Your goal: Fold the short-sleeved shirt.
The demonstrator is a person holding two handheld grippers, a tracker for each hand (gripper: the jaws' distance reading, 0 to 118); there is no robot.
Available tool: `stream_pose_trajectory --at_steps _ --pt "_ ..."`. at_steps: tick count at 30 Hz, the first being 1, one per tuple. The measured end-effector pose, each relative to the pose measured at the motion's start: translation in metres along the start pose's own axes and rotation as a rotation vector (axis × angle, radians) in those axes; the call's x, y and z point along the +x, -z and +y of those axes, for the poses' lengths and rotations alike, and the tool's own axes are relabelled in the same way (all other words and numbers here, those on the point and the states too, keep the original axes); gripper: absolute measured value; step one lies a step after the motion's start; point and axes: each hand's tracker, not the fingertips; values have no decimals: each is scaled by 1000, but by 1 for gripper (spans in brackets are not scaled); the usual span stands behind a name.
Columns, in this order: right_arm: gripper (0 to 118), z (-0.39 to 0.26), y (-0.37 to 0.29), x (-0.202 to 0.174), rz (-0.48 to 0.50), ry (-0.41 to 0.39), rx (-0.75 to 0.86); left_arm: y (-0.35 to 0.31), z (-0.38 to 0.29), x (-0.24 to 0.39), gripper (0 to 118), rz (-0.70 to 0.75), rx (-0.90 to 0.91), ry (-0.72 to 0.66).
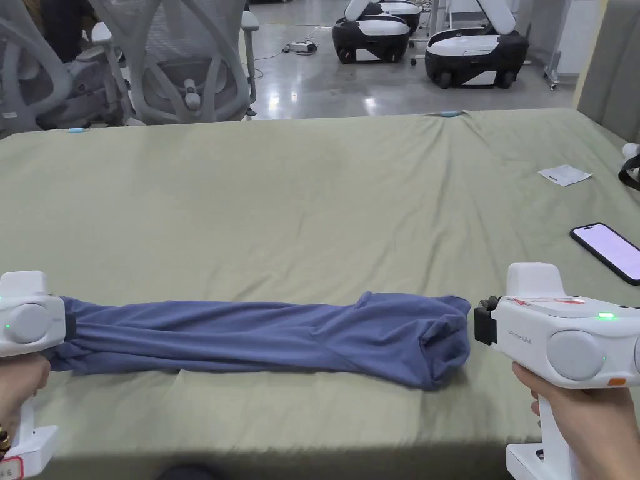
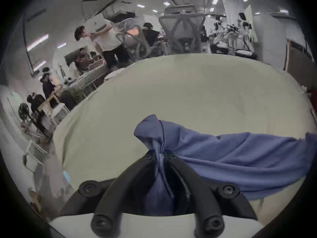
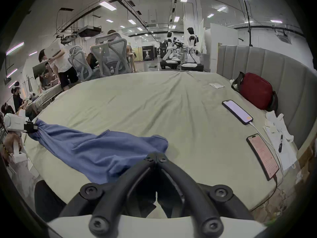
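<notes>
- Blue shirt [image 1: 262, 340]: lies as a long, narrow bundle across the near edge of the green sheet [image 1: 312, 206], running from the left gripper to just short of the right gripper.
- Handling (judged): thin knit, light and limp; it sags, creases and bunches wherever it is unsupported, so it will not keep a shape by itself. Best taken at hems, shoulder seams or corners, 2 points well apart, so that the cloth hangs flat between them.
- Left gripper [image 2: 160, 155]: jaws pressed together on a gathered end of the shirt; the fabric puckers above the tips.
- Right gripper [image 3: 156, 158]: jaws closed tip to tip with nothing between them, just beside the shirt's rounded end [image 3: 159, 141]; whether they touch it cannot be told.
</notes>
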Motion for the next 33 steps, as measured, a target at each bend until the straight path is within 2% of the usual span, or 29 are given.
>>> stream_pose_trajectory --at_steps 1,2,3,6,11,14,16,21,23,24,25,26,27,28,29,30,31,33 --pt "0 0 0 -2 5 0 0 -3 1 -5 6 -96 -20 -71" --pt "0 0 0 -4 9 -4 0 -8 2 -8 6 -137 -22 -140" --pt "0 0 1 -6 13 -10 0 -13 2 -7 6 -149 -4 -150" --pt "0 1 0 -13 18 -30 0 -35 5 13 6 -210 48 -92" --pt "0 3 -1 -20 28 -45 6 -77 9 78 6 -501 95 -113" --pt "0 2 -5 -23 40 -54 5 -88 8 124 6 -675 61 -101" --pt "0 2 -10 -21 44 -62 3 -81 4 150 6 -718 26 -60" --pt "0 -2 -22 -6 14 -59 4 -33 -17 194 6 -654 -123 -31" --pt "0 -3 -24 2 19 -48 -11 -20 -27 197 9 -675 -126 -55" --pt "0 -4 -24 5 17 -43 -14 -22 -27 195 16 -680 -90 -63" --pt "0 -4 -25 7 15 -41 -14 -24 -25 194 29 -684 -74 -54" --pt "0 -4 -25 8 12 -41 -16 -26 -22 191 52 -704 -71 -41" --pt "0 -4 -25 8 10 -42 -18 -33 -17 187 88 -755 -74 -24" --pt "0 -4 -24 8 10 -40 -20 -42 -12 182 112 -785 -76 -12" --pt "0 -4 -24 8 14 -35 -19 -53 -7 175 118 -789 -55 -20" --pt "0 -4 -24 8 19 -30 -16 -64 -2 166 115 -786 23 -38" --pt "0 -4 -23 7 26 -28 -17 -75 2 151 117 -785 137 -58" --pt "0 -6 -21 5 36 -24 -19 -91 10 130 118 -793 218 -88"
